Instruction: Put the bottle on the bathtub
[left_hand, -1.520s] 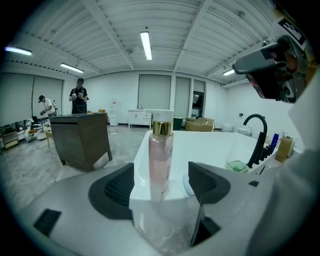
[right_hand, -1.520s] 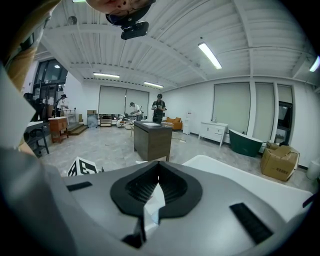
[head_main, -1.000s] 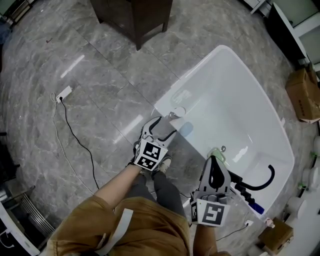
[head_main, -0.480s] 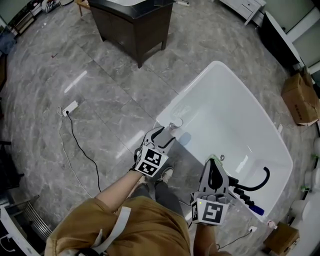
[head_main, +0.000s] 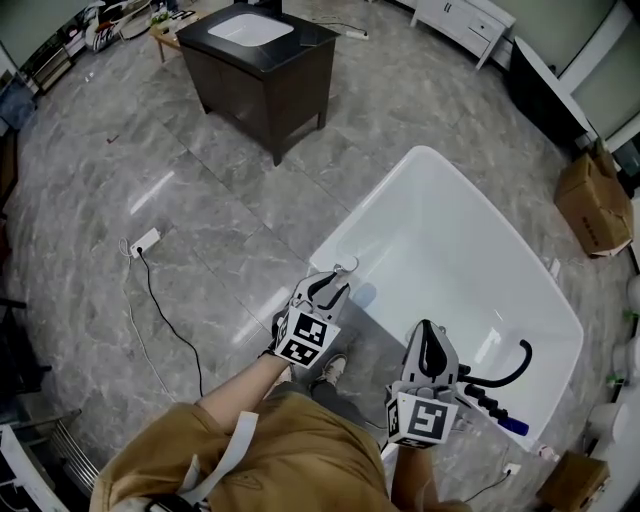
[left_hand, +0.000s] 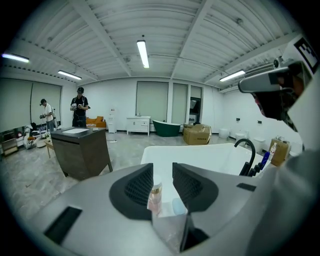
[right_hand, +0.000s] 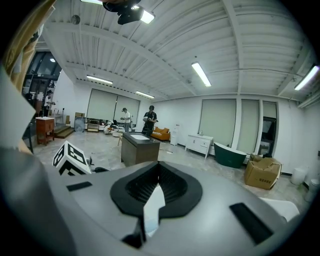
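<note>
A small pale bottle (head_main: 346, 268) with a white cap stands on the near left corner of the white bathtub's rim (head_main: 440, 158). My left gripper (head_main: 336, 284) is at that corner, open. In the left gripper view the bottle (left_hand: 155, 196) is upright in the gap between the jaws, close against the left one, with room on its right. The bathtub (left_hand: 200, 152) stretches away beyond it. My right gripper (head_main: 428, 345) hovers by the tub's near long rim, shut with nothing in it (right_hand: 159, 169).
A black faucet (head_main: 505, 365) and a blue bottle (head_main: 510, 426) sit at the tub's right end. A dark vanity with a white basin (head_main: 265, 55) stands beyond on the marble floor. A power strip with cable (head_main: 145, 242) lies left. A cardboard box (head_main: 592, 200) is far right.
The head view has tilted up, showing more of the room. The left gripper stays at the tub's corner with the bottle at its tips. The right gripper has barely moved.
</note>
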